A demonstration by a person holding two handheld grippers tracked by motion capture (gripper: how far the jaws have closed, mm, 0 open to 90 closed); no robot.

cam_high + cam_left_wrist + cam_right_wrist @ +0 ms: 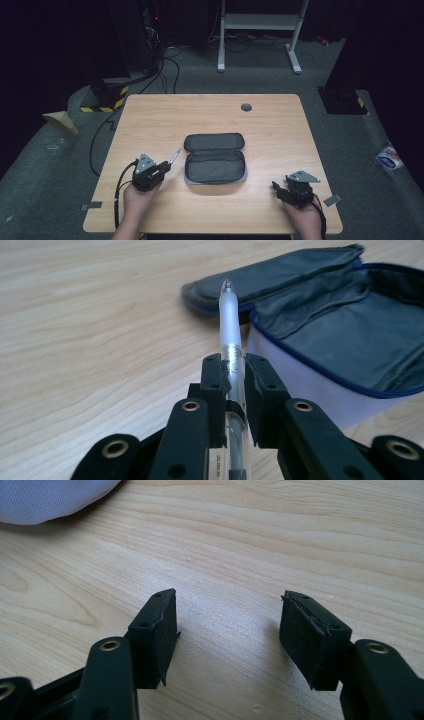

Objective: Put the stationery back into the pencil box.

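High view: wooden table (150, 120), open pencil case (215, 158) lying flat mid-table, lid flap folded back toward the far edge. Left gripper (159, 169) sits just left of the case, right gripper (276, 188) is near the front right, well apart from the case.

High view gives layout only; the pen (174, 156) is a thin pale sliver there, angled toward the case's left end.

Left gripper view fills in the grip: left gripper (234, 371) jaws pressed against the clear barrel of the pen (229, 322), pinching it just behind the frosted grip section. Tip points up and away, toward the case flap (280, 275). Pen is lifted off the table, its tip not touching the case. Blue piping on the case rim is visible here, not from above.

Right gripper view: right gripper (227, 627) jaws spread wide, nothing between them, just bare table (260, 545) below. Pale corner of the case (45, 497) top left.
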